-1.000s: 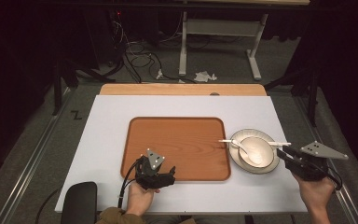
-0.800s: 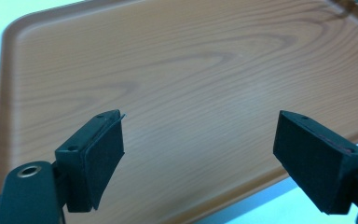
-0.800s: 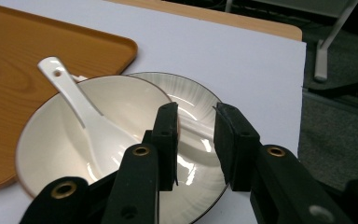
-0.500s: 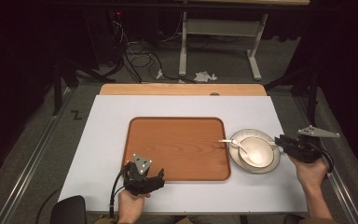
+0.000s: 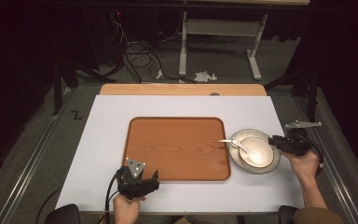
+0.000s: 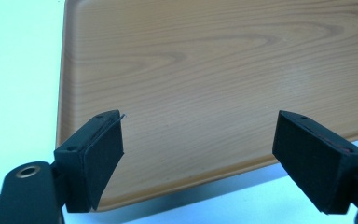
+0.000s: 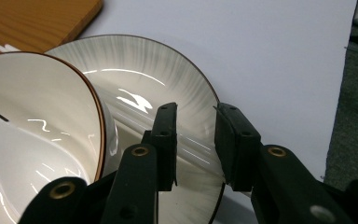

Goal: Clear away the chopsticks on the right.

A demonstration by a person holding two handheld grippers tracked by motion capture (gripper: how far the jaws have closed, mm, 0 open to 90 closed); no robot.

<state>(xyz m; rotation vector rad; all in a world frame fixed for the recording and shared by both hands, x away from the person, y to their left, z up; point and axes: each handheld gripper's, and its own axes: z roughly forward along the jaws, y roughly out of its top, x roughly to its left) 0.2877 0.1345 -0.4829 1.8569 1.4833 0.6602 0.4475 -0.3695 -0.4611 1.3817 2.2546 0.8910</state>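
Wood-grain brown dominated the middle of the high view, where I saw the rectangular wooden tray [image 5: 177, 148] lying flat on the white tabletop [image 5: 107, 121]. Just right of the tray sat a pale plate [image 5: 272, 164] with a dark rim, a white bowl [image 5: 260, 148] resting on it, and a white spoon [image 5: 235, 143] lying in the bowl with its handle reaching left over the tray's right edge. My left gripper [image 5: 153, 179] hung at the lower left of centre in that frame, held by a hand [image 5: 126, 208] coming in from the bottom edge, just off the tray's near left corner. In the left gripper view its jaws stood spread wide, nothing between them, with the tray's [image 6: 223, 70] near edge and corner lying beyond them. My right gripper [image 5: 272, 140] was at the right of the high frame, beside the plate's right side, held by the other hand [image 5: 304, 164]. In the right gripper view the right gripper [image 7: 195, 140] had its jaws brought close with a narrow gap between them, poised over the plate's [image 7: 135, 70] rim, one inside and one outside it; I could not tell whether they touched it. The bowl [image 7: 37, 121] filled the left of that frame.
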